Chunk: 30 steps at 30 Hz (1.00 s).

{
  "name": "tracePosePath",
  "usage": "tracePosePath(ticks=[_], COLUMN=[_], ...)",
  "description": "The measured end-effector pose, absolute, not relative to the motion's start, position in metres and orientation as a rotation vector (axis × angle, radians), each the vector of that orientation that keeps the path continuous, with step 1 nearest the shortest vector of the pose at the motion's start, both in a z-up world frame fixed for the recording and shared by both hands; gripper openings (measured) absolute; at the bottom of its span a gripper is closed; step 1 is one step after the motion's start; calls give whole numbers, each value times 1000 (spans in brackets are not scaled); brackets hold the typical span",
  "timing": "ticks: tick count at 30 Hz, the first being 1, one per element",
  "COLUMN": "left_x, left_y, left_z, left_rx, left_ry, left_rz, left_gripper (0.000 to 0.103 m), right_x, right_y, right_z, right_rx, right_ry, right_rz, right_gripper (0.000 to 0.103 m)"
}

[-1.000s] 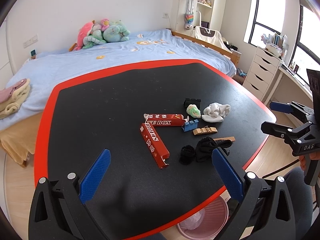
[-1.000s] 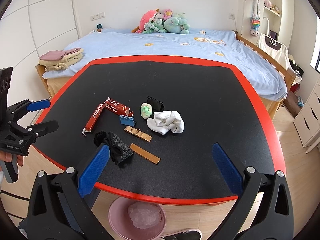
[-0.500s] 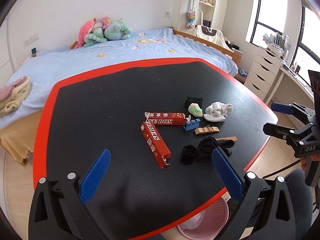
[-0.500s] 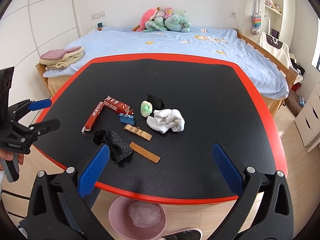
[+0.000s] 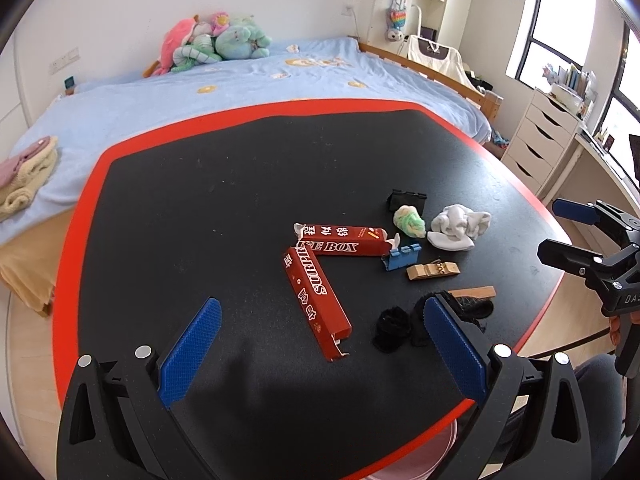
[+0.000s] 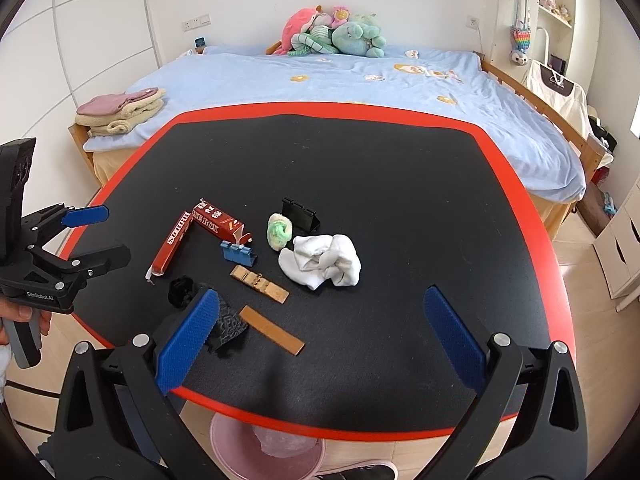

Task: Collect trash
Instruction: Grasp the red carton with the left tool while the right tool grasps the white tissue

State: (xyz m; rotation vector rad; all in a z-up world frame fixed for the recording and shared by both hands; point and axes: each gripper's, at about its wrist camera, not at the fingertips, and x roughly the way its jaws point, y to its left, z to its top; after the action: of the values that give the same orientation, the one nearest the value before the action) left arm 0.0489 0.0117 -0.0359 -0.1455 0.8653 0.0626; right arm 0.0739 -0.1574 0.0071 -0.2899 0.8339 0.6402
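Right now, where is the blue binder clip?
In the right wrist view the blue binder clip lies left of centre on the table, beside the red box.

both wrist views look down from the near edge across the desk (image 5: 240, 184) toward the bed (image 6: 360, 88), left camera from the left, sharing the central clutter.

Red torn carton (image 5: 320, 280): white lettering, "SURPRI" on the near half, "SE BOX" on the far half; Chinese characters on its upper faces, not legible. Right gripper (image 5: 576, 236) body, seen from the left wrist: "DAS", cut off. Left gripper (image 6: 90, 236) body, seen from the right wrist: "GenRobot.AI".
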Motion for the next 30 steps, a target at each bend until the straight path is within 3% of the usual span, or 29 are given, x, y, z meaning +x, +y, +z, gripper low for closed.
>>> tracePosePath(ticks=[14, 16, 18, 20, 24, 26, 30], left_x=[90, 91, 92, 93, 91, 90, 90], left_y=[25, 27, 29, 30, 28, 29, 29], left_z=[-66, -71, -75, -78, -79, -77, -76], left_rx=[-191, -198, -203, -205, -170, -164, -152], left_ry=[987, 995, 1008, 1018, 1013, 1010, 1004], left_rz=[123, 128, 127, 119, 114, 109, 81], left_gripper=[97, 95, 84, 77, 57, 35, 24], right_x=[139, 143, 147, 150, 150, 150, 148], right_y=[-138, -136, -134, -131, -130, -130, -133], right_z=[-29, -34, -40, -45, -50, -51, -50], right_rx=[-262, -253, -252, -256, -254, -253, -251], right_ry=[964, 978, 998, 1016, 1025, 1022, 1011], right_rz=[686, 701, 705, 716, 730, 730, 730], right_gripper=[100, 95, 81, 75, 48, 42, 31])
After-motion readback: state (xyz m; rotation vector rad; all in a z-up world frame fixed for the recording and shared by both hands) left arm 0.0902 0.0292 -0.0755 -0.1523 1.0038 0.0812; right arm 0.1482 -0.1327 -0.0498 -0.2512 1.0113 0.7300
